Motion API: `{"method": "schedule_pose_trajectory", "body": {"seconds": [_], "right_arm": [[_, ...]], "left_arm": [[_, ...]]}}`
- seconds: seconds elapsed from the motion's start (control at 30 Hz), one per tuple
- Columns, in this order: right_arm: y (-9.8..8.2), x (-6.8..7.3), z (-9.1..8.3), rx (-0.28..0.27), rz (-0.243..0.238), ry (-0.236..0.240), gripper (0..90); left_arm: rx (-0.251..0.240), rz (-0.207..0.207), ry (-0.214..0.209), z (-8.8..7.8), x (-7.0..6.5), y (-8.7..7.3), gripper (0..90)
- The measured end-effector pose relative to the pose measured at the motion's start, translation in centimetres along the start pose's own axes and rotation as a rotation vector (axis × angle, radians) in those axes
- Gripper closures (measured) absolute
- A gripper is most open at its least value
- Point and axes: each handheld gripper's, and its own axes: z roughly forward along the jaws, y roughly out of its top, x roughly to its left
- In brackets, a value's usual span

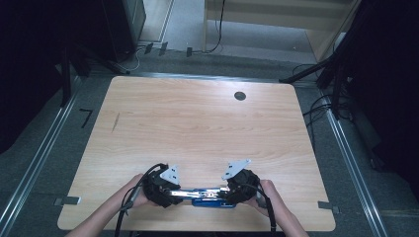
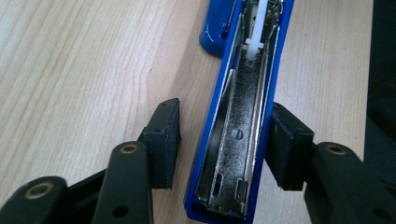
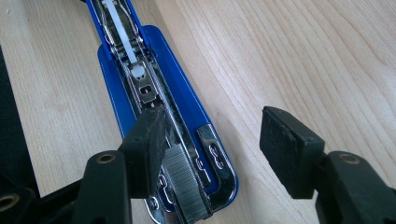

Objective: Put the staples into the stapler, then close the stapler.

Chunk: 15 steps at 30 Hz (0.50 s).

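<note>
Black jaws are seen closest of all, and in the right gripper view a strip of staples (image 3: 187,184) is lying loose and slightly askew in the metal channel of the opened blue stapler (image 3: 184,109), just beside the inner jaw of the right gripper (image 3: 217,144). That gripper is released: its jaws are spread wide, one hanging over the stapler's channel, the other out over bare table (image 3: 303,56), and nothing is gripped. Whether the near jaw is touching the strip cannot be told.

Across at the other end, the stapler's hinged top arm (image 2: 236,140) is straddled by the left gripper (image 2: 229,140); one pad is pressed against or just at its blue side, the other is held a little apart, so this gripper is judged loosely spread, not clenched.

Risks are judged as follows: the strip could be knocked crooked or snapped if it is nudged by the right jaw before it is seated in the channel, and the top arm could slip or swing if it is squeezed off-centre on its smooth side. From above, the stapler (image 1: 213,193) is seen at the near table edge, laid flat between both grippers, close to the person's hands
</note>
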Motion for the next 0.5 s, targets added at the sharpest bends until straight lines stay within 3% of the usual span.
{"method": "schedule_pose_trajectory", "body": {"seconds": [0.37, 0.5], "right_arm": [[-0.03, 0.03, -0.02, -0.001, -0.007, -0.005, 42.6], [-0.02, 0.15, -0.02, -0.001, -0.010, -0.015, 42.6]], "left_arm": [[0.001, -0.007, -0.004, -0.29, 0.09, -0.36, 51.9], [-0.004, 0.036, -0.009, -0.43, -0.15, -0.28, 59.5]]}}
